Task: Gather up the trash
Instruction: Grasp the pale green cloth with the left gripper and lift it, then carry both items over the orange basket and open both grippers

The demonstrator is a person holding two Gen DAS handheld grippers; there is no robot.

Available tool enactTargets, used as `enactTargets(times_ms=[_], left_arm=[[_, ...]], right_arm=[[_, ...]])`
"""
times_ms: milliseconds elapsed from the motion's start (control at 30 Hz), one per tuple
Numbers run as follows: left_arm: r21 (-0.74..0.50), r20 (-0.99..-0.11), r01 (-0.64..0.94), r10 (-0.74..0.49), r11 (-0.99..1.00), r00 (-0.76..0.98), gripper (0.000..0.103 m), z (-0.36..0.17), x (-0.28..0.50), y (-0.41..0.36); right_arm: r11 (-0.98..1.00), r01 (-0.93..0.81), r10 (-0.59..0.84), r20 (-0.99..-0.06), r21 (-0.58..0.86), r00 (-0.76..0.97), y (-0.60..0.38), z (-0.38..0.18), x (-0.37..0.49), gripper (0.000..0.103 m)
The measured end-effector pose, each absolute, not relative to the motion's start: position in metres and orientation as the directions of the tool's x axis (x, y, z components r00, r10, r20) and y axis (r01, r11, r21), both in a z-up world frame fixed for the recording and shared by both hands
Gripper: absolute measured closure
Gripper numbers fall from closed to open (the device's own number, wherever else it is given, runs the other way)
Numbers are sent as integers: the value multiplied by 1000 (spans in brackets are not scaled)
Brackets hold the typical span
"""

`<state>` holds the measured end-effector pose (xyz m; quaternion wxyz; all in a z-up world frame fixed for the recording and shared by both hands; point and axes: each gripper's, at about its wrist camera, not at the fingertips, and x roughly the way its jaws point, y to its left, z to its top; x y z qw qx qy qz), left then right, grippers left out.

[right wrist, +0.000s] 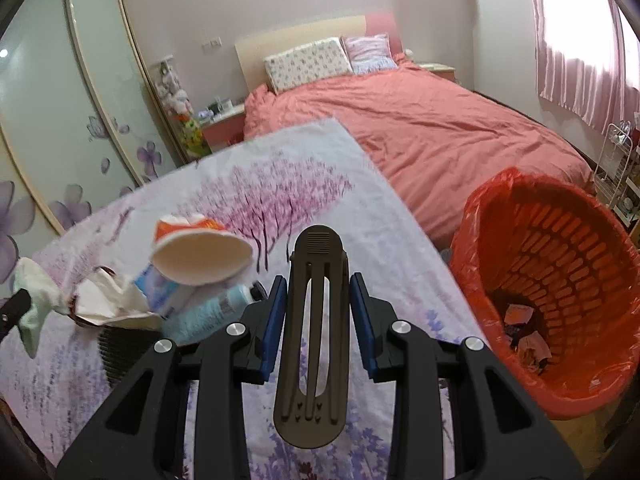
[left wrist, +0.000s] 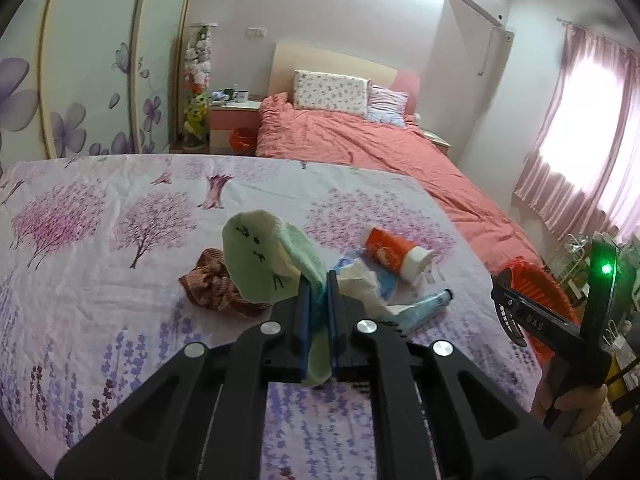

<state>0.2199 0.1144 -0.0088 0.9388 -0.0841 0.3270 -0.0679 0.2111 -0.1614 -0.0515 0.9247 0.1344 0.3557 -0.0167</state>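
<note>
Showing bin [right wrist: 560, 280] only right view; left, sock [left wrist: 260, 256].

The left gripper [left wrist: 318, 286] is matte black plastic, built of angular linkage arms with triangular cut-outs. Four round silver screw heads mark its pivots, two on each side. Its jaws are faced with flat blue pads [left wrist: 305, 320]. The right gripper [right wrist: 319, 304] has the same build: black arms, four silver pivot screws and blue pads [right wrist: 365, 320] on the inner faces of the jaws. Seen from the left wrist camera, its black body carries pale lettering, a curved toothed part and a glowing green light [left wrist: 607, 269]. The hand [left wrist: 576, 402] on its handle wears a cream knitted sleeve [left wrist: 592, 440].
</note>
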Motion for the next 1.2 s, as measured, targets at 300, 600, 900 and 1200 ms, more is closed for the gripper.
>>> enactTargets(times_ms=[300, 600, 900, 1200], left_arm=[[-210, -580, 168, -261, 963, 772, 95, 9, 216, 78], [-221, -565, 266, -346, 938, 749, 95, 16, 219, 29], [-237, -556, 393, -455, 889, 695, 95, 17, 218, -40], [-240, -563, 528, -560, 815, 609, 95, 8, 219, -120]], right_arm=[[960, 104, 80, -607, 261, 790, -172, -26, 194, 70], [956, 116, 63, -571, 271, 818, -194, -17, 175, 70], [939, 184, 6, -550, 290, 835, -237, -12, 160, 70], [911, 262, -56, -532, 319, 845, -293, -15, 144, 70]])
